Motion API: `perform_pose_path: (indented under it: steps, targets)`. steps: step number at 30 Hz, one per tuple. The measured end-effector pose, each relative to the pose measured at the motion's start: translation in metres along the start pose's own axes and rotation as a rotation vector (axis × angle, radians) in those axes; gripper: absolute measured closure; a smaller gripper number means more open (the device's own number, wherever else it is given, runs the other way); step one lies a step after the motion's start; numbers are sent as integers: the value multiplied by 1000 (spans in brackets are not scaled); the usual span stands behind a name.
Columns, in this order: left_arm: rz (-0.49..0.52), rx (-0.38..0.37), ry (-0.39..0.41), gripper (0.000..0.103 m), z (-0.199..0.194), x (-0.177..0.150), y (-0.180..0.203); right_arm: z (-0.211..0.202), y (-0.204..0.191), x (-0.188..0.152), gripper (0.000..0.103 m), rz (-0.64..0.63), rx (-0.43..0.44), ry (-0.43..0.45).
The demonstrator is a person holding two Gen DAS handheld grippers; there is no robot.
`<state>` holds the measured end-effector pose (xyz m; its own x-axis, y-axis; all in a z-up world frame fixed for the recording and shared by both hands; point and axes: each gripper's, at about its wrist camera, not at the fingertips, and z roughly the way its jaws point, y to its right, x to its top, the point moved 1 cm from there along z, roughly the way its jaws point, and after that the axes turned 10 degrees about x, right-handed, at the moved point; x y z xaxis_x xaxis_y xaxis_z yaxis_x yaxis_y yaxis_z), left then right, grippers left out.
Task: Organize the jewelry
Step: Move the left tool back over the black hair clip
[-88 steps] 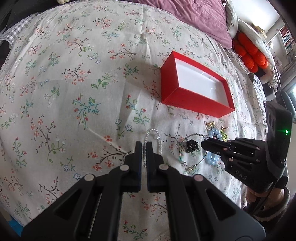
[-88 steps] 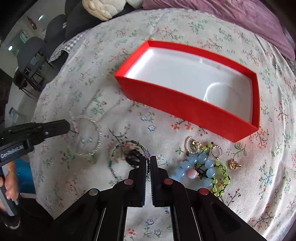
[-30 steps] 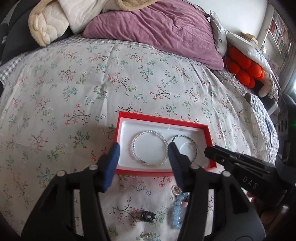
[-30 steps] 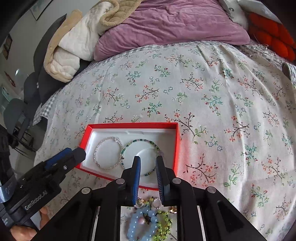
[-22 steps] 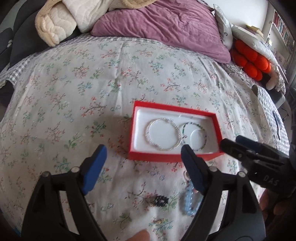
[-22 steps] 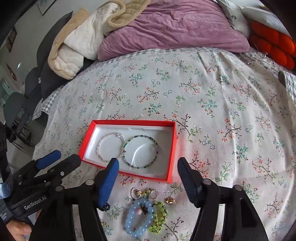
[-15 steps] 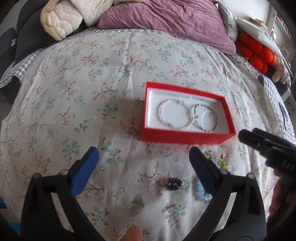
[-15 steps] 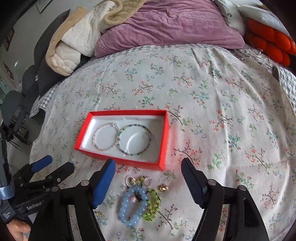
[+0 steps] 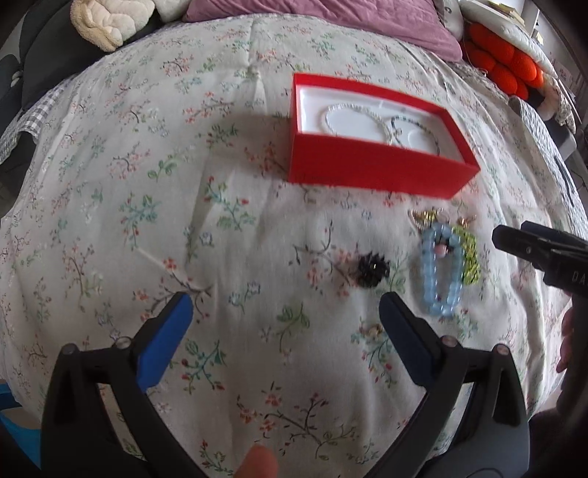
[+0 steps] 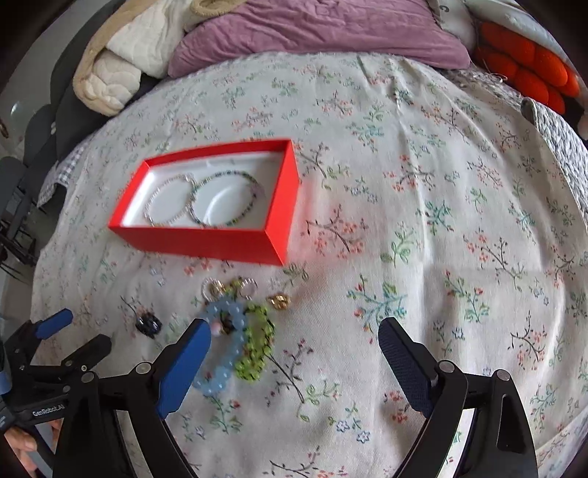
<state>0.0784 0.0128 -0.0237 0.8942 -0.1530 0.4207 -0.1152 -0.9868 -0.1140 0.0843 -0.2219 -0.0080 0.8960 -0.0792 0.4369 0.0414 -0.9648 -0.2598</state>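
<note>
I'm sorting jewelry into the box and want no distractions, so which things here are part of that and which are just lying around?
Part of the job:
red box
clear bracelet and dark bead bracelet, both in the box
blue bracelet
green bracelet
black piece
gold rings

Just lying about:
purple pillow
cream blanket
orange cushion

Near wall of red box (image 9: pixel 371 167) hiding part of both bracelets inside. Small gold pieces (image 9: pixel 433 217) beyond blue bracelet (image 9: pixel 441 272) too blurred to identify. Right tool (image 9: pixel 544 250) cut off at frame edge.
</note>
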Motion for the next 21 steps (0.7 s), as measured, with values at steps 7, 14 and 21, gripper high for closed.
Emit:
perform_pose_path:
  steps: [7, 14, 21]
  targets:
    - [81, -28, -16, 2, 8, -16, 3, 10, 11, -14, 9, 4, -4, -67]
    - [151, -71, 5, 2, -2, -18, 11, 16, 22, -22, 9, 28, 3, -124]
    - [188, -139, -33, 7, 0, -16, 24, 19, 21, -29, 9, 3, 9, -160]
